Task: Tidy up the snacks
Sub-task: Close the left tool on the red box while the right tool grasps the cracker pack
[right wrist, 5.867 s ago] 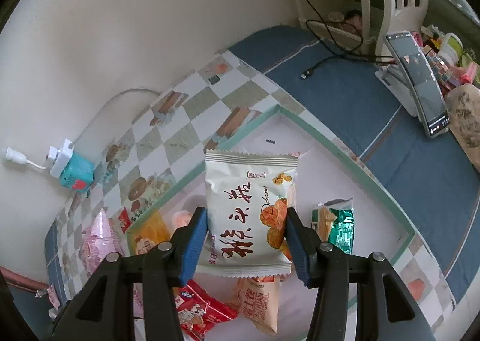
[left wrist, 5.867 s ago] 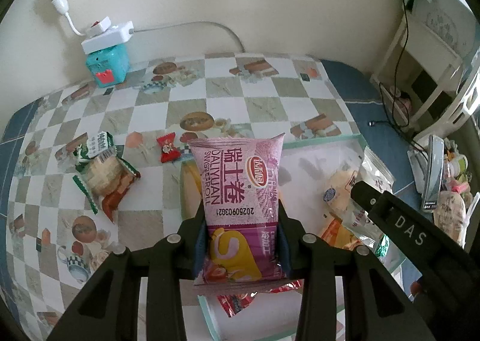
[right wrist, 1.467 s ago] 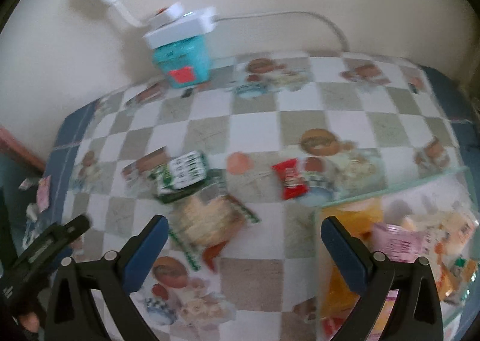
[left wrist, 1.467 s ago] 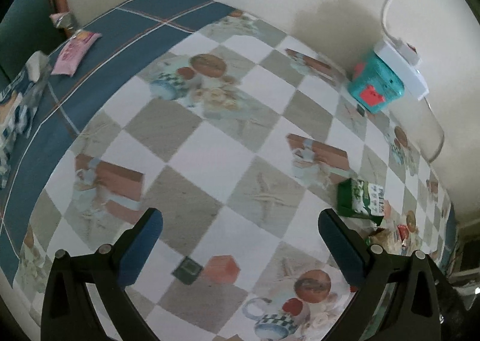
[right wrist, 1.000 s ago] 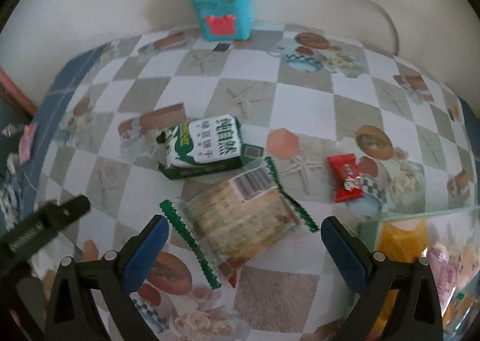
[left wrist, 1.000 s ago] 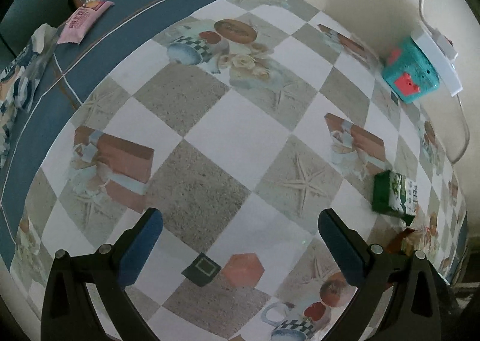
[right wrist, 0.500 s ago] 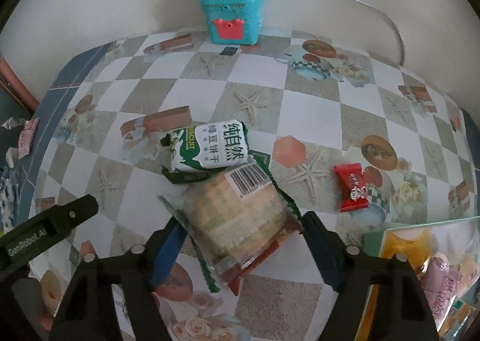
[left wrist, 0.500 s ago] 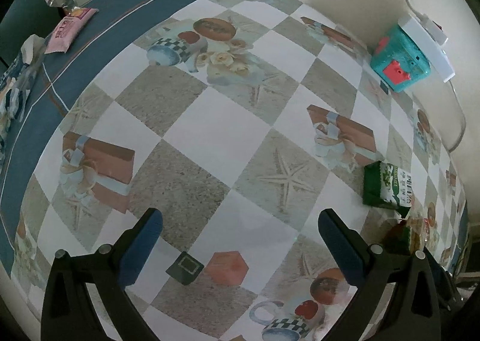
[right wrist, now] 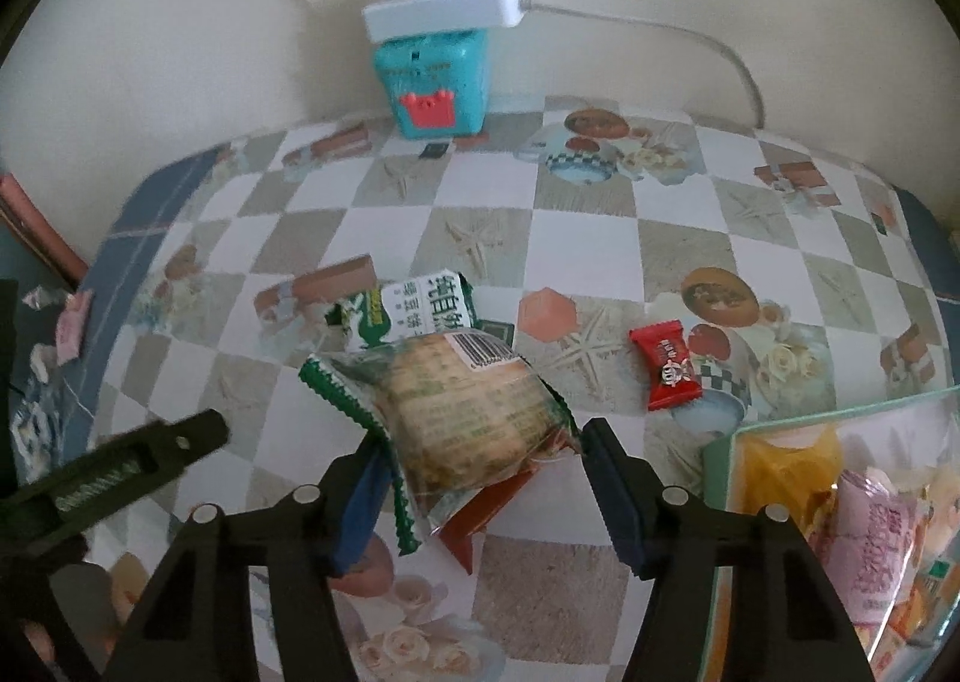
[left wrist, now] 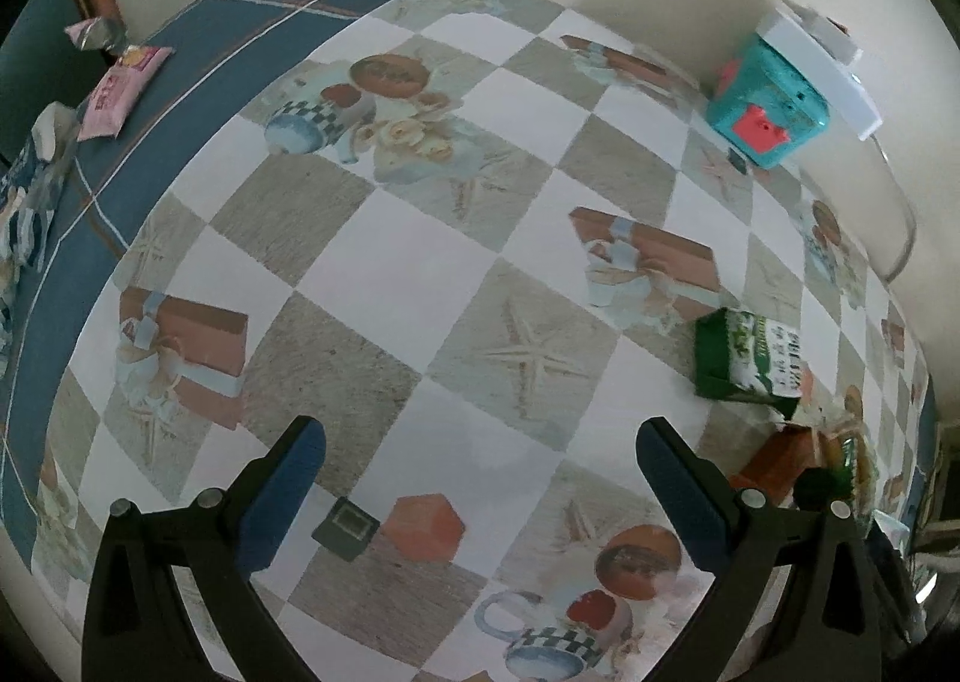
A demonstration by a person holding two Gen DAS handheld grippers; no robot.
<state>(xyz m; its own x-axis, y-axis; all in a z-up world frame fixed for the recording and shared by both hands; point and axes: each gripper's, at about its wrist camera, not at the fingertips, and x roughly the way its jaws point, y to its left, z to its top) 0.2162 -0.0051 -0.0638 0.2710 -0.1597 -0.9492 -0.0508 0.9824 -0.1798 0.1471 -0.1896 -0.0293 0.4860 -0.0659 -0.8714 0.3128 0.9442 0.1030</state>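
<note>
A clear cracker pack with green zigzag ends sits between the blue pads of my right gripper. The jaws are closing and both pads press on its sides, so it hangs tilted just above the checked tablecloth. Behind it lies a green and white biscuit pack, which also shows at the right of the left wrist view. A red candy lies to the right. My left gripper stands wide open over bare cloth, with nothing between its fingers.
A glass-walled tray with a green rim at the lower right holds several snack packs. A teal box under a white power strip stands against the wall. A pink sachet lies on the blue cloth at far left.
My right gripper came down around the cracker pack, narrowed from wide open until its pads met it, and raised it a little. The left gripper drifted slightly and stayed open.
</note>
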